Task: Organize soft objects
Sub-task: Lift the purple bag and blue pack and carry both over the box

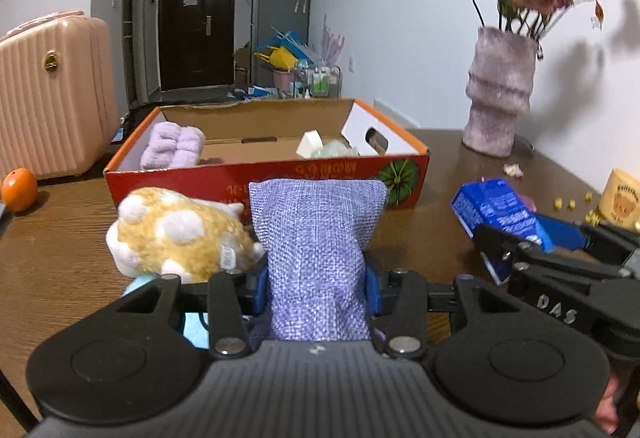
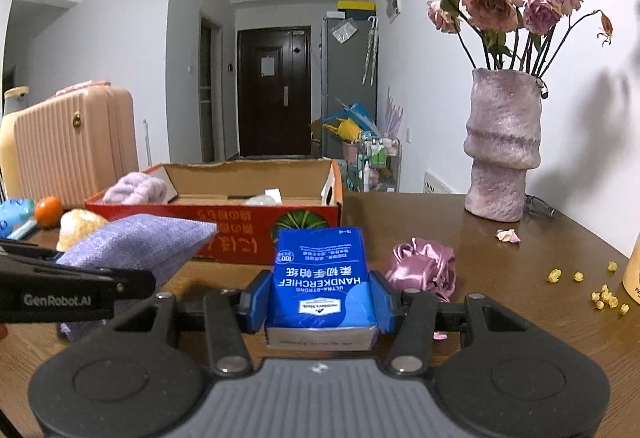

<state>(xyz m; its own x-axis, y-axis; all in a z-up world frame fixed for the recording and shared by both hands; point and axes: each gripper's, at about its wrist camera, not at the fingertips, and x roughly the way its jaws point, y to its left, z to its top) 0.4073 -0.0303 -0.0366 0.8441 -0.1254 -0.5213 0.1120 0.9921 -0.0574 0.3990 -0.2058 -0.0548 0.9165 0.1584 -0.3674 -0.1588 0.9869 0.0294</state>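
Far left on the table (image 1: 60, 258): an orange (image 1: 19, 189), with a pink suitcase (image 1: 56, 94) behind it. Nothing here for the task.

Left of centre: a yellow-and-white plush toy (image 1: 180, 230) lies on the table, just beside the left gripper (image 1: 316, 278), loose, in front of the near wall of the box (image 1: 264, 182).

Centre: the left gripper's 2 blue pads are pressed on a purple cloth pouch (image 1: 316, 238), squeezing its lower part. The pouch's long axis runs straight away from the gripper, and its far end reaches the box's near wall. The right wrist view shows the pouch (image 2: 136, 242) raised clear of the tabletop. The box is dead ahead and open-topped; a folded lilac towel (image 1: 172, 146) sits in its left end, pale items lie right of middle, and the middle floor is bare.

Right: the right gripper (image 2: 320, 298) clamps a blue handkerchief pack (image 2: 322, 274), long axis also pointing at the box. A pink satin piece (image 2: 424, 270) lies loose to its right; the vase (image 2: 500, 146) stands far right.

Judgement: the pouch goes in first; the left hand is nearer the box and needs to go forward over the wall.
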